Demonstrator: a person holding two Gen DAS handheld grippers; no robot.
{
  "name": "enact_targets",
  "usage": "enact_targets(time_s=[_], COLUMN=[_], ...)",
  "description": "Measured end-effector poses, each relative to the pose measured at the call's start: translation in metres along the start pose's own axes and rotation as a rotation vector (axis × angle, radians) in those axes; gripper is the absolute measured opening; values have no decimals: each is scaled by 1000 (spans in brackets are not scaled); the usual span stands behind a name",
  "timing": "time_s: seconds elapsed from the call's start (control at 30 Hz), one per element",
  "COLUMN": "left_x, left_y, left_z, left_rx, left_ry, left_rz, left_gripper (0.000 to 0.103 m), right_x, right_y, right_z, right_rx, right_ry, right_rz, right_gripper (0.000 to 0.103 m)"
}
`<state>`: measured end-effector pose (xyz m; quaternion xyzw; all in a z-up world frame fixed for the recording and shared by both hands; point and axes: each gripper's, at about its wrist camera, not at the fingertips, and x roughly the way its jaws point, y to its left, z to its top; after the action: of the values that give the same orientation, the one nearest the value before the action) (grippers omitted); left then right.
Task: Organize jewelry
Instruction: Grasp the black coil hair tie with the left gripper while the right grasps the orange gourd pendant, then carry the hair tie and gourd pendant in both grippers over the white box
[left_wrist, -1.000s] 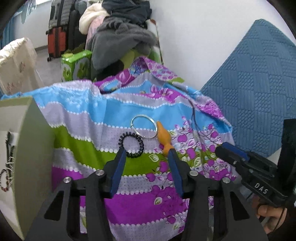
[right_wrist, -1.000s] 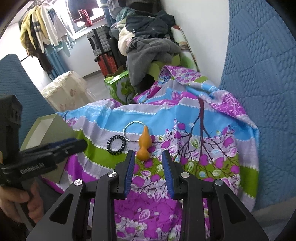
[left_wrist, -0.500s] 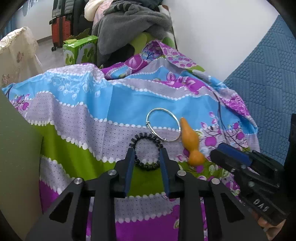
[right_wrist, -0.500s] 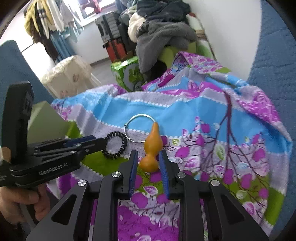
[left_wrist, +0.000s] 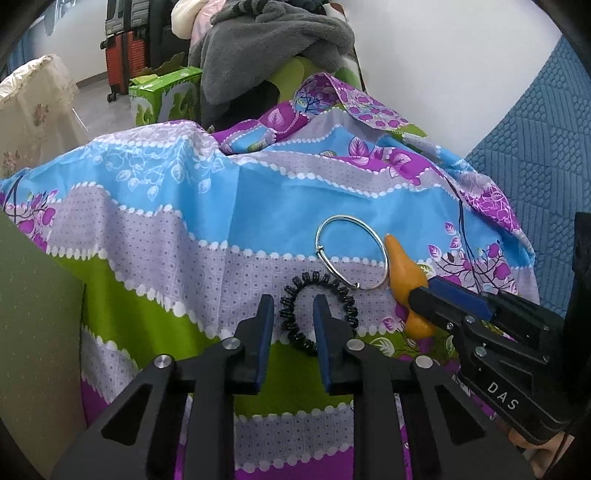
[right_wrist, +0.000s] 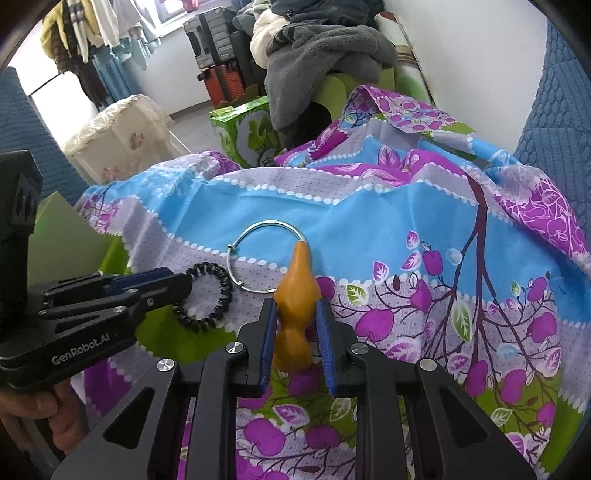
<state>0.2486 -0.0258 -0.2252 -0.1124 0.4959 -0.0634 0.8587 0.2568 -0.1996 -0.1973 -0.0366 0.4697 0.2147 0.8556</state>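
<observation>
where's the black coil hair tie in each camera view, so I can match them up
Left wrist view: the black coil hair tie lies low and centre, its near side between the left gripper fingers.
Right wrist view: it sits left of centre, at the left gripper's tips.
Shared landmark: the silver bangle, just beyond the hair tie.

Cloth (left_wrist: 258, 206) thin, printed, slight sheen. Bangle (left_wrist: 352, 253) shiny metal. Coil band (left_wrist: 319, 314) black glossy plastic. Gourd (right_wrist: 297, 291) smooth, matt orange. Tongs' pads (right_wrist: 325, 332) blue, matt.
</observation>
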Motion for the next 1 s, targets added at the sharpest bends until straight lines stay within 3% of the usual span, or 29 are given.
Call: enact_targets(time_s=[0.3,0.53,0.7,1.0], left_x=[7,5,-2,-19], left_y=[-4,-5,-9,-8], left_z=[-1,-1,-2,1], left_rx=[37,35,17,-1], left_ry=[9,-1,-10,-31], left_rz=[34,-1,-27,-53], left_gripper=[9,8,8,8], right_x=[3,5,18,5], right_y=[1,2,1,8], right_z=[4,7,4,13], right_rx=[-3,5,28,41], right_ry=[-5,10,80,42], right_rz=[-22,-36,-42,-53], right_gripper=[20,22,24,24])
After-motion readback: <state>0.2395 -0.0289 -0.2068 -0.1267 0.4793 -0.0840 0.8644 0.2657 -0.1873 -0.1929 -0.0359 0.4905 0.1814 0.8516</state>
